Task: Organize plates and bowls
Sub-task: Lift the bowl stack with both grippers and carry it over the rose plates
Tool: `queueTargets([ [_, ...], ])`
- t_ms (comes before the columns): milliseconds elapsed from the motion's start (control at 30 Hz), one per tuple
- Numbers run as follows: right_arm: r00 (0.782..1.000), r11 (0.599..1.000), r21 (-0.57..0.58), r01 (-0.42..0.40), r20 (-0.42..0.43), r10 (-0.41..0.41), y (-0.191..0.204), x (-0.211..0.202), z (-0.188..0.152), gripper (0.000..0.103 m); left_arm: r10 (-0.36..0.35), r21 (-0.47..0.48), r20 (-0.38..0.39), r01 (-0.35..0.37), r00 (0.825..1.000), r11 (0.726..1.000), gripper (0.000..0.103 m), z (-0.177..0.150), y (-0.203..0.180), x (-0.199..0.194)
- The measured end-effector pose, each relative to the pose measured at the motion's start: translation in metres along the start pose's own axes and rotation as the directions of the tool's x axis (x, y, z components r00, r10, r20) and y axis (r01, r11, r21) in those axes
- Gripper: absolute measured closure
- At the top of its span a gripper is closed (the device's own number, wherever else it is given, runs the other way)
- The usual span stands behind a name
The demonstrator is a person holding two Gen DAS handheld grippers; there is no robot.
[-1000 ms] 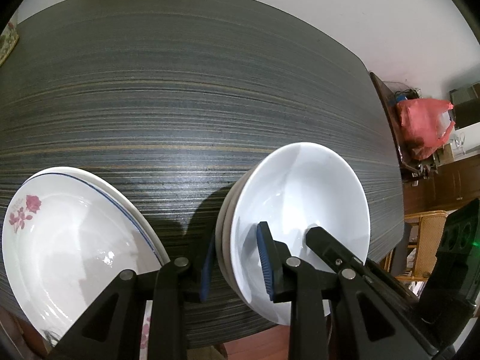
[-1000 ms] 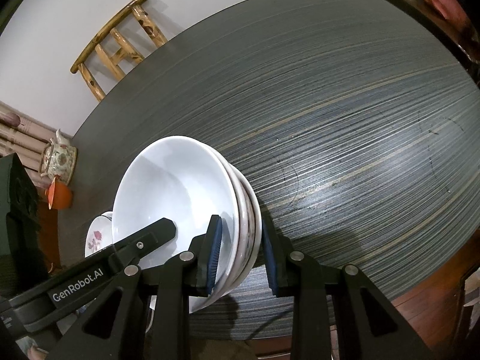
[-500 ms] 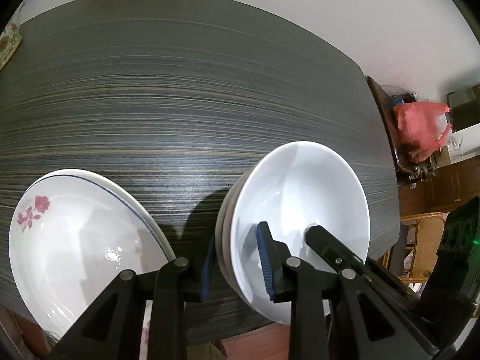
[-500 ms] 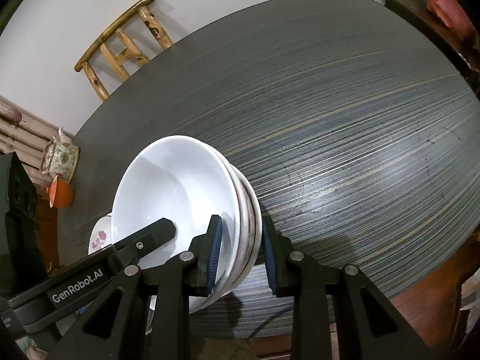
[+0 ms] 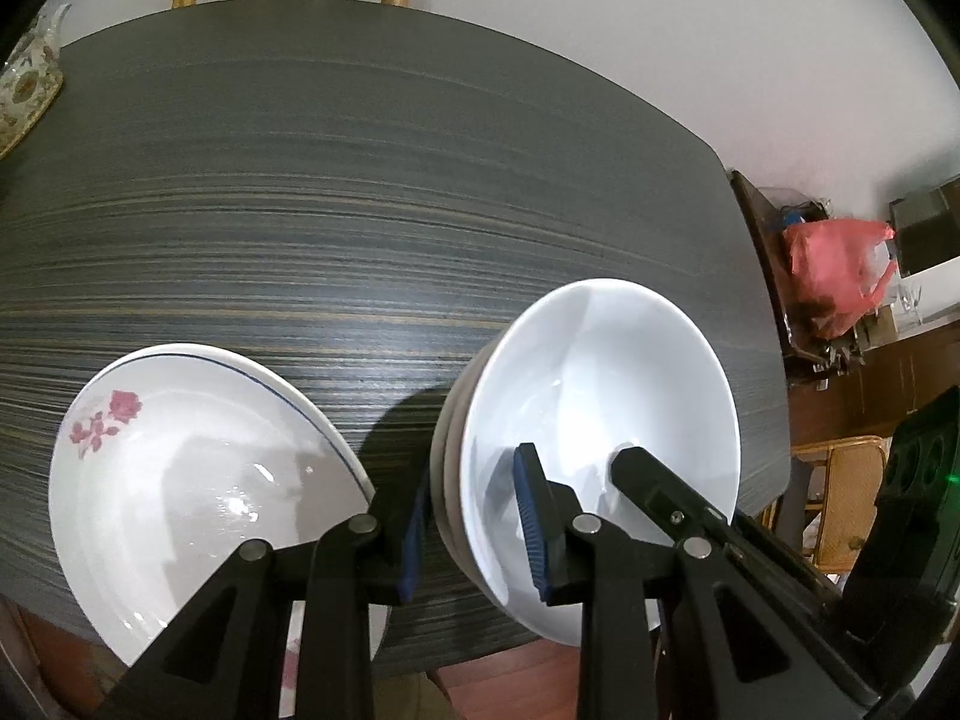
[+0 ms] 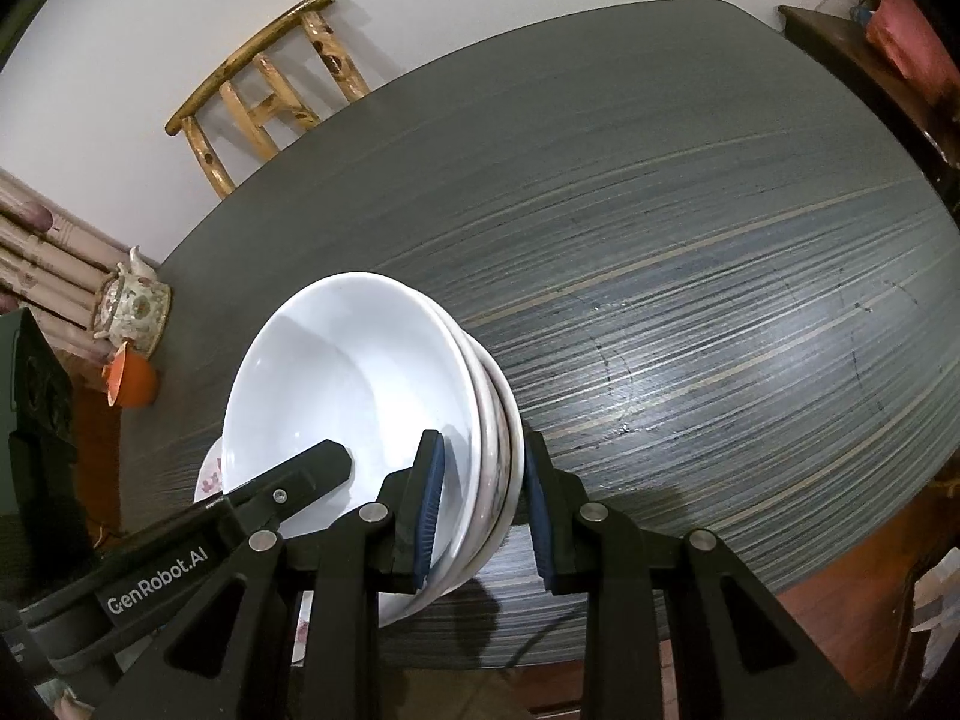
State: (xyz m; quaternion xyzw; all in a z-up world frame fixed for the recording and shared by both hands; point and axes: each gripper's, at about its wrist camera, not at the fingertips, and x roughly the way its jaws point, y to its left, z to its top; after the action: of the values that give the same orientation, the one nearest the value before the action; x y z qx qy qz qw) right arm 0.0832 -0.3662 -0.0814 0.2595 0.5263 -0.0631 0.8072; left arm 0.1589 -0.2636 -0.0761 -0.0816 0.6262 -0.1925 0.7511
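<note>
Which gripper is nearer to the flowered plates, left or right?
Left. The left gripper grips the bowl stack's rim right beside the flowered plates; the right gripper grips the stack's opposite rim.

surface: dark striped table (image 5: 360, 192) | on it: stacked floral plates (image 5: 180, 480), patterned teapot (image 6: 133, 303) at far corner

A stack of bowls (image 5: 594, 396) sat at the table's (image 5: 360, 180) near edge, with stacked plates (image 5: 198, 468) at its nine o'clock; a teapot (image 6: 133, 307) stood at the stack's ten o'clock by the table's left edge, and a chair (image 6: 270, 90) stood behind the far edge at twelve o'clock
</note>
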Motion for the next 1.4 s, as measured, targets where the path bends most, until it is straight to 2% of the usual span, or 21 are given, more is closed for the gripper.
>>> queueTargets([
  [433, 1.000, 0.998, -0.057, -0.011, 0.004, 0.011, 0.028, -0.010, 0.002, 0.078, 0.006, -0.041, 0.042, -0.004, 0.999, 0.999, 0.076, -0.005, 0.022, -0.027],
  [833, 0.999, 0.991, -0.130, -0.031, -0.021, 0.028, 0.072, -0.005, -0.002, 0.078, 0.033, -0.099, 0.068, -0.026, 0.997, 0.995, 0.076, -0.010, 0.065, -0.058],
  [1400, 0.995, 0.976, -0.207, -0.069, -0.082, 0.053, 0.128, 0.012, -0.036, 0.078, 0.076, -0.169, 0.072, -0.063, 0.995, 0.984, 0.076, -0.040, 0.130, -0.091],
])
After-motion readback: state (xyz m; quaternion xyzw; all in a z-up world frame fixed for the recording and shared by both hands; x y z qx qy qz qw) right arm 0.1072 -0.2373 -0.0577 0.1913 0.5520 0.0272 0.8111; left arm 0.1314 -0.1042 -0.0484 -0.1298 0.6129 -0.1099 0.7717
